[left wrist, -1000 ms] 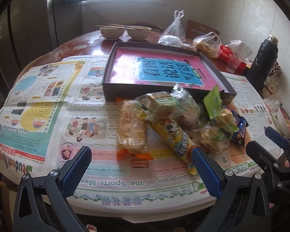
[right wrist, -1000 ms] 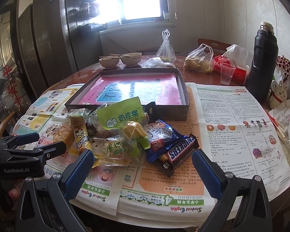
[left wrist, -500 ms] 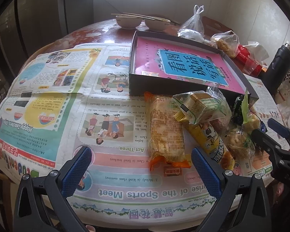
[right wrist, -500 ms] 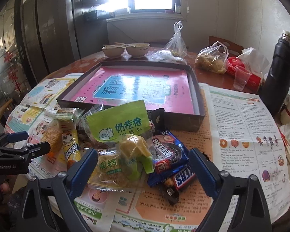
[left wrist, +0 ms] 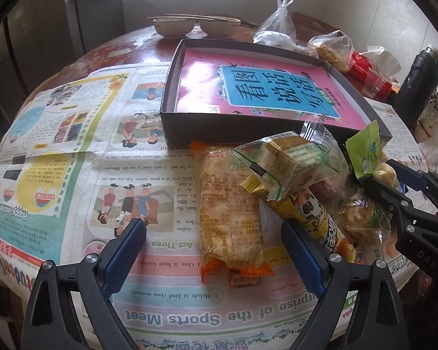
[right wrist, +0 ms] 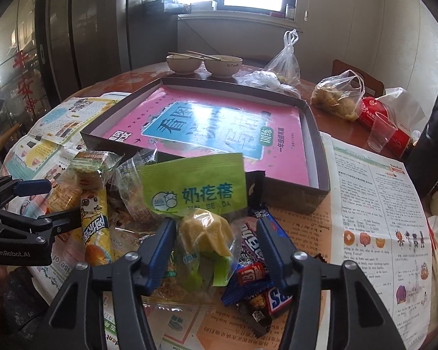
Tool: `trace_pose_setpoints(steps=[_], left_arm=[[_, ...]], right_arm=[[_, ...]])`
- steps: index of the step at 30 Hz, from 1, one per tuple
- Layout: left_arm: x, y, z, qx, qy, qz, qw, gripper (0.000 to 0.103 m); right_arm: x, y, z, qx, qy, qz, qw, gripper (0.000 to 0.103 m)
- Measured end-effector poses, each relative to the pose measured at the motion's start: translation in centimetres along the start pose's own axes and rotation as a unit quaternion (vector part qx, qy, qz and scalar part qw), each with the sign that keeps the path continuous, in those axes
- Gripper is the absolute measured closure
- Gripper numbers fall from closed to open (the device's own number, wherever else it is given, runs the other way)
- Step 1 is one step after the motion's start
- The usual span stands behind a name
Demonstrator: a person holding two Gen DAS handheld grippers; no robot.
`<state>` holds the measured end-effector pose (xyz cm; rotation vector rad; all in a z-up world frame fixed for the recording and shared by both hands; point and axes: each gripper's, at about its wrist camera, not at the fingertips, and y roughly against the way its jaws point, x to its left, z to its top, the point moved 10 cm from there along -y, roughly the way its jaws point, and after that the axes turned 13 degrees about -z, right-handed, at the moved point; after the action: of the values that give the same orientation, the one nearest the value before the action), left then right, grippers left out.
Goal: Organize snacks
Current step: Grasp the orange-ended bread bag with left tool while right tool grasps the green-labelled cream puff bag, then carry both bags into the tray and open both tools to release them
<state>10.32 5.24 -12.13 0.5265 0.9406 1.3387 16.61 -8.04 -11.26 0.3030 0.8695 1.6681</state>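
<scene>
Over the snack pile, the right gripper (right wrist: 213,243), tilted downward, has just been closing around the green-labelled packet (right wrist: 203,233) while the left gripper (left wrist: 213,250) stands wide astride the orange-ended packet (left wrist: 229,213).

Pink-and-blue book (right wrist: 219,128) in dark box (right wrist: 318,157), lime-green snack packet (right wrist: 194,188), orange-ended wrapper (left wrist: 230,213), black flask (left wrist: 419,83)

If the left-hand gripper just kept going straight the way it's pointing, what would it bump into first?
Most likely the long clear-wrapped pastry with orange ends, which lies between the open left gripper fingers, just ahead. Its jaws have just been closing slightly, not touching it. Depth is hard to judge through the fisheye.
</scene>
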Motion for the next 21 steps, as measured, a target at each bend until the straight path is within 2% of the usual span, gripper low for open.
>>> trace_pose_setpoints(steps=[2, 6, 9, 12, 14, 21], left_arm=[[-0.14, -0.2, 0.03, 0.003, -0.002, -0.004, 1.0, 0.02], [-0.3, -0.36, 0.37, 0.002, -0.004, -0.006, 1.0, 0.025], [-0.39, -0.41, 0.61, -0.002, -0.005, -0.009, 0.9999, 0.036], [-0.33, -0.41, 0.89, -0.005, -0.005, -0.012, 0.9999, 0.051], [-0.24, -0.34, 1.01, -0.006, -0.003, -0.017, 0.9998, 0.066], [0.35, 0.43, 0.85, -0.011, 0.024, -0.052, 0.9983, 0.067]], right_arm=[[0.2, -0.14, 0.1, 0.0, 0.005, 0.0, 1.0, 0.052], [0.44, -0.14, 0.22, -0.005, 0.012, -0.002, 1.0, 0.054], [0.37, -0.06, 0.31, -0.006, 0.008, 0.004, 1.0, 0.059], [0.42, 0.17, 0.36, -0.008, 0.008, 0.008, 1.0, 0.063], [0.44, 0.17, 0.35, -0.008, 0.006, 0.009, 1.0, 0.064], [-0.3, 0.52, 0.36, -0.006, -0.025, 0.031, 0.999, 0.065]])
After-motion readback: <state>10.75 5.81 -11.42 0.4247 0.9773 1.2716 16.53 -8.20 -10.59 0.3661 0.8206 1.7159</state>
